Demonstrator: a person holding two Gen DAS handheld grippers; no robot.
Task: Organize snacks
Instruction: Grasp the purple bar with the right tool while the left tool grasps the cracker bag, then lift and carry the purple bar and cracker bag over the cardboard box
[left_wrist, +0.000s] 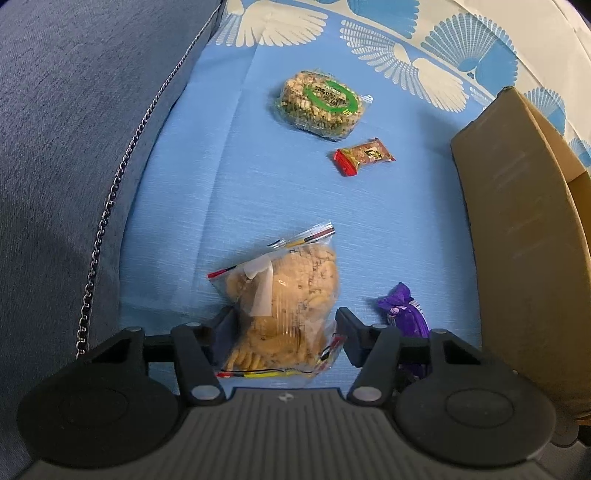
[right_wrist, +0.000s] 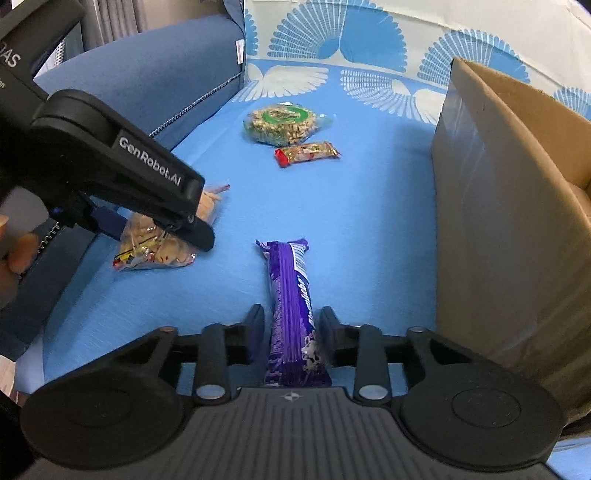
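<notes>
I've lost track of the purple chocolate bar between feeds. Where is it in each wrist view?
Left wrist: the purple chocolate bar sits lower right, beside the left tongs, partly hidden behind them.
Right wrist: the bar is bottom centre, between the open fingers of the right tongs.
Shared landmark: the cardboard box, to the bar's right in both.

A clear zip bag of tan biscuits (left_wrist: 288, 295) lies near left on the blue cloth, its sealed strip at the far end. A purple chocolate bar (right_wrist: 291, 314) lies lengthwise near right, beside an open cardboard box (right_wrist: 509, 229). Farther off rest a round nut cake with a green ring label (left_wrist: 319, 103) and, just nearer it, a small red-ended candy bar (left_wrist: 364, 157).
</notes>
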